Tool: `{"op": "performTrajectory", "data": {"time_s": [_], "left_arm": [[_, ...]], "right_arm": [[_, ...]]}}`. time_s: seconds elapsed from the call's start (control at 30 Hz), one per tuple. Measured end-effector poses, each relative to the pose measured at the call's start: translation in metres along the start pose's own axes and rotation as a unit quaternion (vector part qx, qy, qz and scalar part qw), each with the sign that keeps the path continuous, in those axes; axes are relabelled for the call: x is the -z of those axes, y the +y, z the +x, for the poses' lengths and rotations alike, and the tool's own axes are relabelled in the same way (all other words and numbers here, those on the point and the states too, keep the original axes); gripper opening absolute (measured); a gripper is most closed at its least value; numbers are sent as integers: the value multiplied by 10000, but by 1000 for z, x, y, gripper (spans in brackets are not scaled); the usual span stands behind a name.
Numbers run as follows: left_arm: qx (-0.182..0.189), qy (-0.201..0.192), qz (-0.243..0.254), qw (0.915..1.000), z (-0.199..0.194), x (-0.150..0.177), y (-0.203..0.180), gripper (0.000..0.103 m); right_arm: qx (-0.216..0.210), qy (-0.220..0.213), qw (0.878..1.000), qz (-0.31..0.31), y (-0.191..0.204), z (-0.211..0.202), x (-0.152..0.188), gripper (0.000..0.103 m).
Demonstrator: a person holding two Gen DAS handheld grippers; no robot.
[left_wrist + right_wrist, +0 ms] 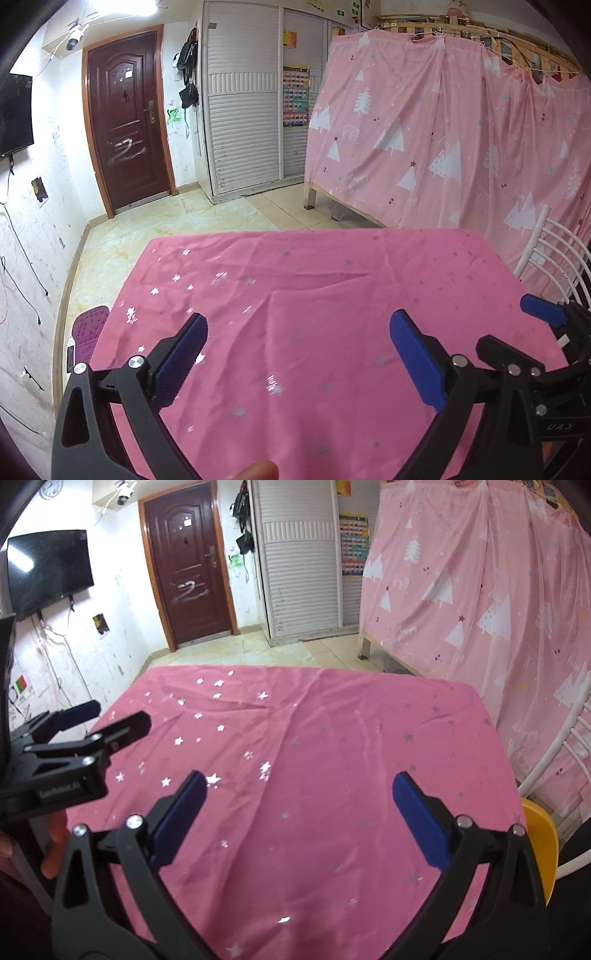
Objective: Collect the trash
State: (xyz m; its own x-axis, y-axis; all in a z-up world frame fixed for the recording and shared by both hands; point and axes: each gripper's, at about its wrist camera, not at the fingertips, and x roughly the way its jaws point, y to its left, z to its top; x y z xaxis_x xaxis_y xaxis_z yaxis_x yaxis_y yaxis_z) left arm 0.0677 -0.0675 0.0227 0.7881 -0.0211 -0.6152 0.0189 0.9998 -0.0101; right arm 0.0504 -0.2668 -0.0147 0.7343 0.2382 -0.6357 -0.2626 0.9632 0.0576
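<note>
Both the left gripper and the right gripper hang empty with jaws spread wide over the surface, their flat blue ribbed pads on stiff black plastic arms. No trash shows in either view, so its weight, softness and best hold cannot be judged; where it lies I cannot tell. From the grippers out to twelve o'clock runs only a soft, creased pink cloth speckled with shiny silver stars, then glossy floor tiles.

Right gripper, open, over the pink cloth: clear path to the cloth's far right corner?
Probably yes. The right gripper hangs open above the cloth, and nothing lies between it and that corner.
</note>
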Motion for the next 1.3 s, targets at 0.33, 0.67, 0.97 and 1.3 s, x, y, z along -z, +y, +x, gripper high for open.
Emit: {"op": "performTrajectory", "data": {"time_s": [0.33, 0.67, 0.97, 1.3], "left_arm": [[-44, 8, -45, 10000, 3, 20, 24, 92], [-52, 50, -105, 9999, 7, 23, 26, 92], [-123, 97, -121, 9998, 10, 23, 28, 92], [-251, 181, -125, 9994, 15, 24, 28, 92]], "right_arm": [[137, -146, 9998, 44, 17, 2, 11, 97], [124, -96, 9998, 83, 17, 5, 13, 97], [106, -91, 9999, 66, 17, 6, 13, 97], [114, -64, 9999, 46, 19, 7, 15, 97]]}}
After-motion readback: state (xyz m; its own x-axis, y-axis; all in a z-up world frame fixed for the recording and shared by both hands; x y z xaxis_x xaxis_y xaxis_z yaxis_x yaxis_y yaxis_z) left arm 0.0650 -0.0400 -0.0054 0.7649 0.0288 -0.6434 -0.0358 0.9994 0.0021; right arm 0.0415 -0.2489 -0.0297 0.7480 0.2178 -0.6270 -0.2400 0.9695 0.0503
